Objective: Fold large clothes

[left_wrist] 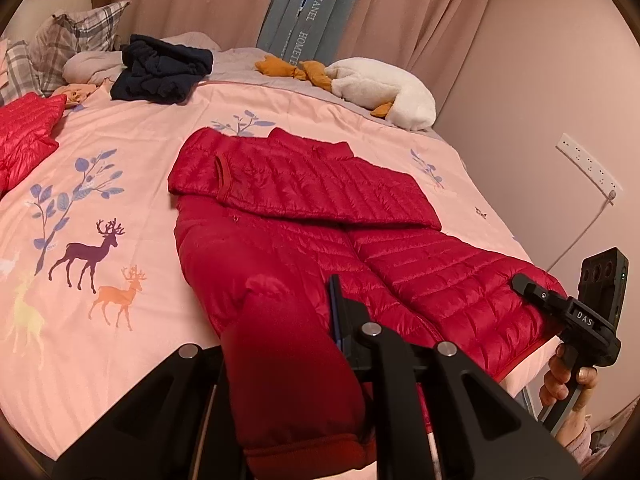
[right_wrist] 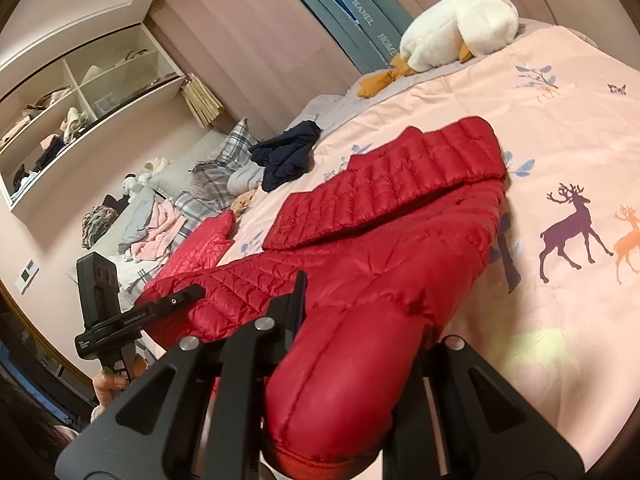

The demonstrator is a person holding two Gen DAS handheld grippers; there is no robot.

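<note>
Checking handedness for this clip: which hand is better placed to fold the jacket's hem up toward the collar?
Neither clearly: left gripper and right gripper are each shut on a hem corner of the red jacket, held off the bed. The fold likely needs both together.

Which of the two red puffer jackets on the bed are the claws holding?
The darker red jacket spread mid-bed, sleeves folded across; both claws grip its near hem. The brighter red jacket lies untouched near the plaid pillows.
</note>
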